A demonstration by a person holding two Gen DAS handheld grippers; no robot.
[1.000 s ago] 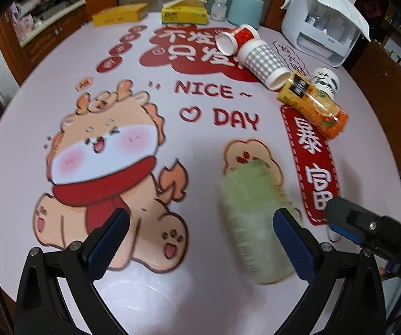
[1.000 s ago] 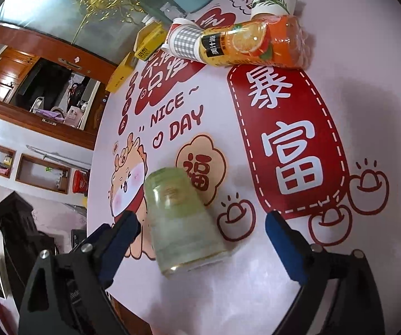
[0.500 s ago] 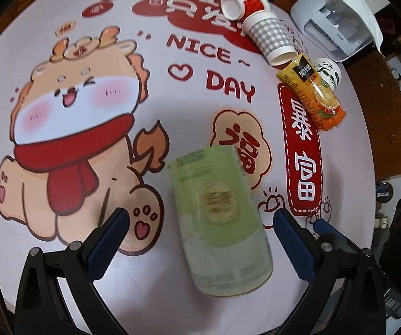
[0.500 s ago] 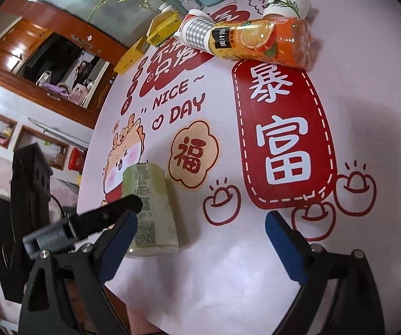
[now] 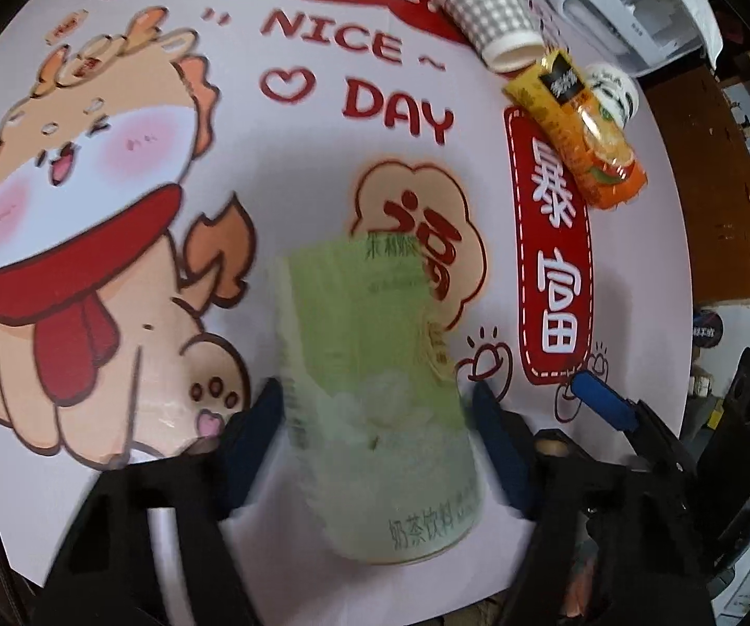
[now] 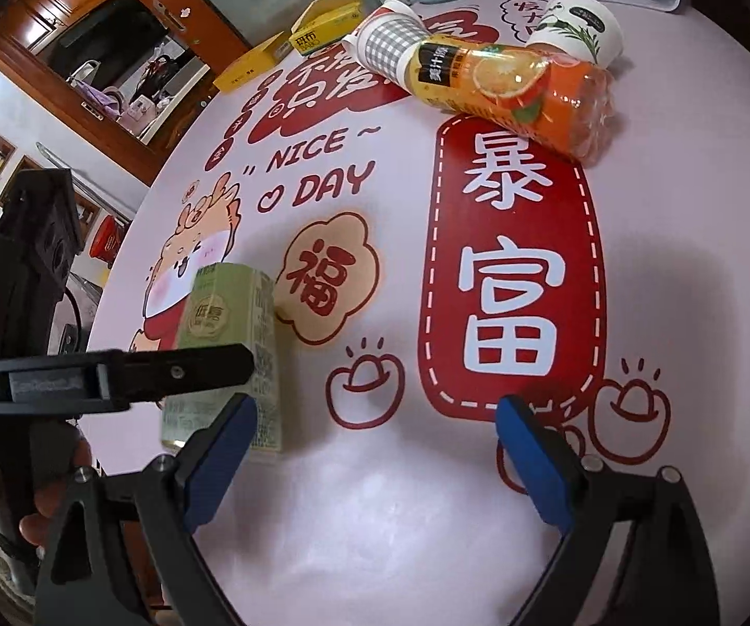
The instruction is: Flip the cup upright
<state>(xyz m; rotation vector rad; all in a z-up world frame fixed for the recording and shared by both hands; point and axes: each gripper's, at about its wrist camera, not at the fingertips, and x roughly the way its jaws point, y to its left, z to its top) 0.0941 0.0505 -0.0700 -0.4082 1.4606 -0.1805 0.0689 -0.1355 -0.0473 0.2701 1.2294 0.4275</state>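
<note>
The left tongs (image 5: pixel 375 433), wide open half a second ago, now pinch the green cup (image 5: pixel 375 365) lying just beside the 福 print (image 5: pixel 419 245) (blurred, mid-motion). So the flip can begin; the right tongs (image 6: pixel 375 448) gape empty on the counter (image 6: pixel 688 208).

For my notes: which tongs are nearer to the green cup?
Left. The left tongs straddle the green cup, one finger on each side. The right tongs are open, off to its side.
</note>
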